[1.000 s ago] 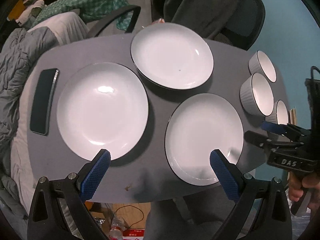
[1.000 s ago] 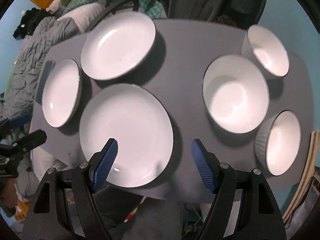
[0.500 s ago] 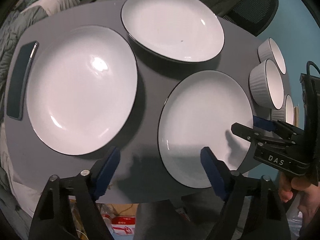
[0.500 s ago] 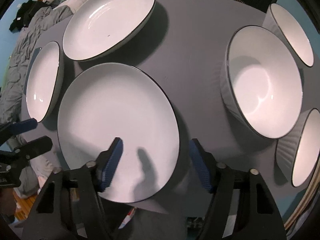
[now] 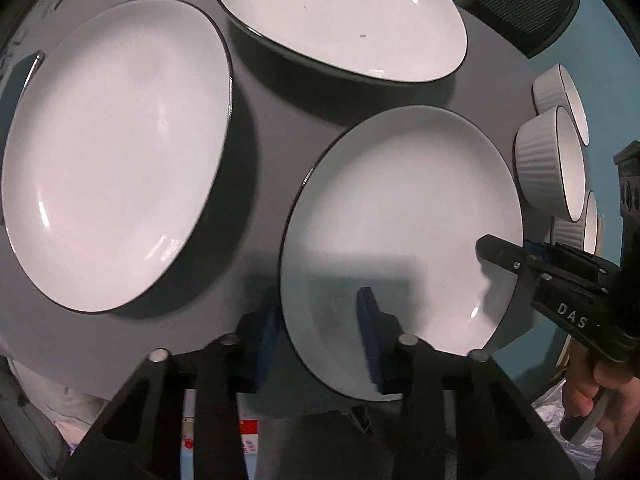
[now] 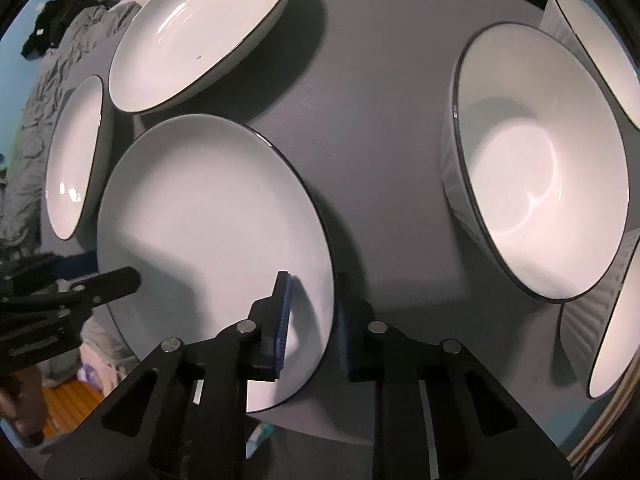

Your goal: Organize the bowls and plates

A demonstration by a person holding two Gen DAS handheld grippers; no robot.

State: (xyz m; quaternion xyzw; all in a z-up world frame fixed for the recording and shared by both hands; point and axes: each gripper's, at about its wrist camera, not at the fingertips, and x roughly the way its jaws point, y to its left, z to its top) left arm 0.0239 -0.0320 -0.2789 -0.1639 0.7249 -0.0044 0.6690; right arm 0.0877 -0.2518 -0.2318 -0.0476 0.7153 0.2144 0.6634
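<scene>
Three white plates with dark rims lie on a grey table [image 5: 264, 184]. The near plate [image 5: 400, 216] also shows in the right wrist view [image 6: 208, 216]. My left gripper [image 5: 320, 332] straddles its left rim, one blue pad under the rim, one over it. My right gripper [image 6: 312, 320] straddles its right rim the same way. Both pairs of jaws have narrowed on the rim. A second plate [image 5: 116, 148] lies to the left and a third plate [image 5: 344, 20] at the back. Three white ribbed bowls stand on the right; the middle bowl [image 6: 536, 176] is nearest my right gripper.
A dark phone [image 5: 20, 76] lies at the table's far left edge. A black office chair [image 5: 532, 8] stands behind the table. A grey quilt [image 6: 52, 80] lies to the left. The table's front edge runs just under both grippers.
Both grippers have dropped down and forward onto the near plate. Their jaws, wide open earlier, have narrowed around the plate's left and right rims.
</scene>
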